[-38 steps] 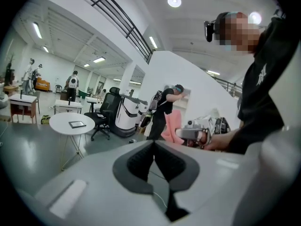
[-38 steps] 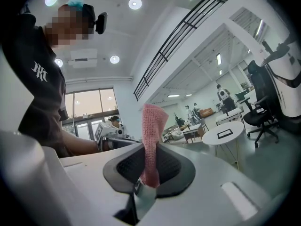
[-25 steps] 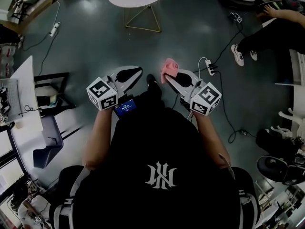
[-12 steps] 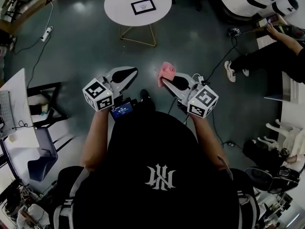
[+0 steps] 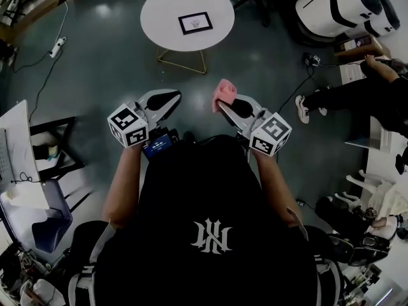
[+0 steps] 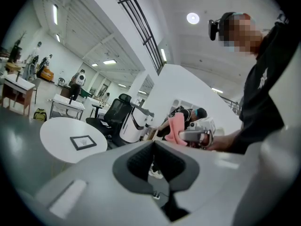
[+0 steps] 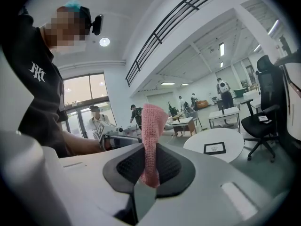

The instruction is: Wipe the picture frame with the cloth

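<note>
A black picture frame (image 5: 195, 22) lies flat on a round white table (image 5: 159, 5) well ahead of me; it also shows in the left gripper view as the frame (image 6: 83, 141) and in the right gripper view as the frame (image 7: 214, 148). My right gripper (image 5: 222, 104) is shut on a pink cloth (image 5: 224, 93), which stands up between the jaws as a pink cloth (image 7: 152, 140). My left gripper (image 5: 173, 95) is shut with nothing in it. Both are held in the air over the floor, short of the table.
The table has thin gold legs (image 5: 182, 62). A seated person's legs (image 5: 338, 97) and cables (image 5: 306, 62) are at the right. A white machine (image 5: 344, 5) stands at the back right. A desk (image 5: 16, 152) and dark chair (image 5: 54, 139) are at the left.
The view has moved forward: the round table with the frame has come closer and more fully into sight. Both grippers keep their pose, the cloth still held.
</note>
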Tool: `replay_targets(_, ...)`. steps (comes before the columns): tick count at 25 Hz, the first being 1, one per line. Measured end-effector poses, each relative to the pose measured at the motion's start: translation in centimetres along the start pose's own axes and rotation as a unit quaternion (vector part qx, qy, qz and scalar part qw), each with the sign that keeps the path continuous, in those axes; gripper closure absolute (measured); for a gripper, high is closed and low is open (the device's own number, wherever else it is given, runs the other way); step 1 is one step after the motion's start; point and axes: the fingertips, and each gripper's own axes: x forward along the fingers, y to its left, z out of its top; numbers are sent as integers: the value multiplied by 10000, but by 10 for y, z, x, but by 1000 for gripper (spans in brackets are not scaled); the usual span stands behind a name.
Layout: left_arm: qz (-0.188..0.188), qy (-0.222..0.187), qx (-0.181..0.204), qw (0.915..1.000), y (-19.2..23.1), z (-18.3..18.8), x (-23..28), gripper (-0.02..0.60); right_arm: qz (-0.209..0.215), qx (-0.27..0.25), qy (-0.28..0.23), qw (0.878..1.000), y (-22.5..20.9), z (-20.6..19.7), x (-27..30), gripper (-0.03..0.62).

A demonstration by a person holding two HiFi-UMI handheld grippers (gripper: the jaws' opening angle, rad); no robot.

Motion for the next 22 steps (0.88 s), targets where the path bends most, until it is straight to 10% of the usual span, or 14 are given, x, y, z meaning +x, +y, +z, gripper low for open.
replay_targets(22,622,22,-198,9979,142,62,90,578,462,42,-26,9989,-177,74,79,557)
